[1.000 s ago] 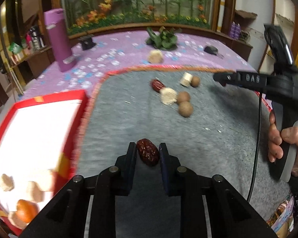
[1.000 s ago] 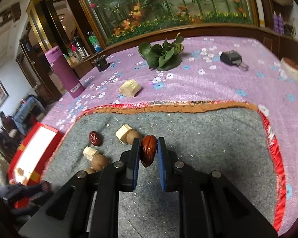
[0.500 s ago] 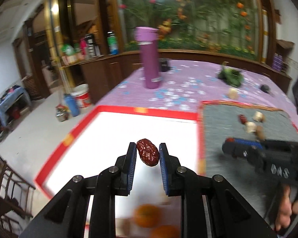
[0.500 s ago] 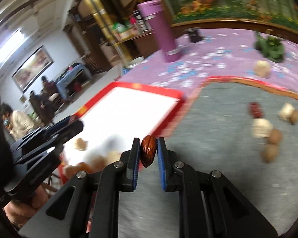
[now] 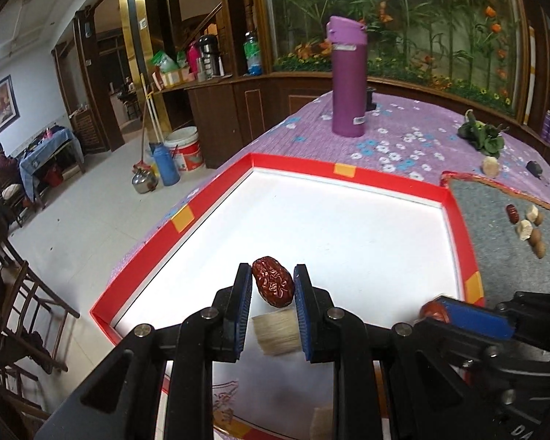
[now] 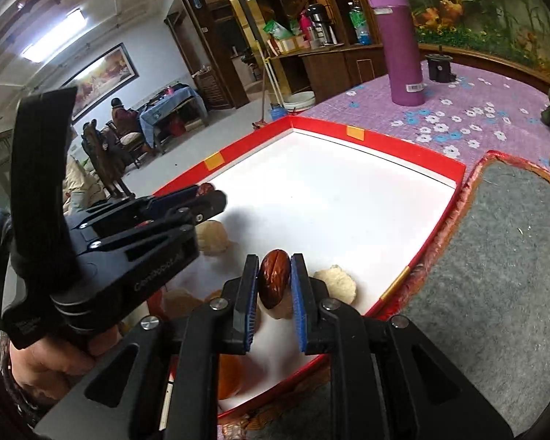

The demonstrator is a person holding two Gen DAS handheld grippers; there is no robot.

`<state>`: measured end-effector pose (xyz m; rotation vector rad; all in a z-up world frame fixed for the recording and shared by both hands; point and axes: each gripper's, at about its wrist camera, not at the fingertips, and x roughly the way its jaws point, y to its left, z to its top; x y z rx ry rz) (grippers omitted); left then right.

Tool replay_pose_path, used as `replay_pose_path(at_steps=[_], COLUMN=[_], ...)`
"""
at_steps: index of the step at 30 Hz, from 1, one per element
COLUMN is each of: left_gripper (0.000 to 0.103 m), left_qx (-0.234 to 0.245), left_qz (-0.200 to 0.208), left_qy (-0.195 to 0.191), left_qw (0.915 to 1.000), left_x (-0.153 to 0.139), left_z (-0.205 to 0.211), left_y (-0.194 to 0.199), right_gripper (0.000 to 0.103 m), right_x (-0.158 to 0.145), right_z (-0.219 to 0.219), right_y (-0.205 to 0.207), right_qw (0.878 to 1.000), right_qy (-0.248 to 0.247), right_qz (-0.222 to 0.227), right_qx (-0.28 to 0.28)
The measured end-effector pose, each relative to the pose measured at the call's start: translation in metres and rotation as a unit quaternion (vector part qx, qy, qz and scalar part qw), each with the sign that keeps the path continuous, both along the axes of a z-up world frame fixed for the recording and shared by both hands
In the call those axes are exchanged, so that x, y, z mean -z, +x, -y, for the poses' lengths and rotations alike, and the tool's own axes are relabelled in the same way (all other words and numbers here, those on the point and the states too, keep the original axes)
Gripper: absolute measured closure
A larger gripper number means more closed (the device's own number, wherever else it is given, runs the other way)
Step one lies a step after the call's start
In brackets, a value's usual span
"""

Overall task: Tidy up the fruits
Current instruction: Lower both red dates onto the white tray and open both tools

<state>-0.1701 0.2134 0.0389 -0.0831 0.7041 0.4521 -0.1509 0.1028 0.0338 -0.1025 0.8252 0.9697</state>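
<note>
Purple flowered tablecloth, red-rimmed white tray on it | left gripper clamps a wrinkled red date above the tray | right gripper pinches a smoother date above the tray's near corner | grey mat beside the tray carries loose fruits

I see a dark red, wrinkled date against the white floor of the tray, whose rim is bright red with small orange squares. Beyond the tray's far rim the tablecloth is purple with white and blue flowers, and the flask on it is a deeper purple. To the tray's right, the mat is speckled grey with an orange-red border.
</note>
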Motion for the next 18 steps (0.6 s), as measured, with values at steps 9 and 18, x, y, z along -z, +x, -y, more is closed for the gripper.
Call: replay_pose_path(at_steps=[9,18], left_gripper=[0.032,0.024], left_qx=[-0.033,-0.036], left_qz=[-0.002,0.003], left_qy=[0.005,0.003], left_qw=[0.9994,0.9993], left_x=[0.001,-0.005], left_z=[-0.005,-0.002], left_y=[-0.007,-0.01], right_gripper=[0.045,0.035], right_x=[-0.001,-0.005], right_z=[-0.003,0.036], right_y=[0.0,0.025], right_qw=[1.0,0.993], right_qy=[-0.005,0.094], right_qz=[0.008,-0.055], right_qx=[0.002,0.05])
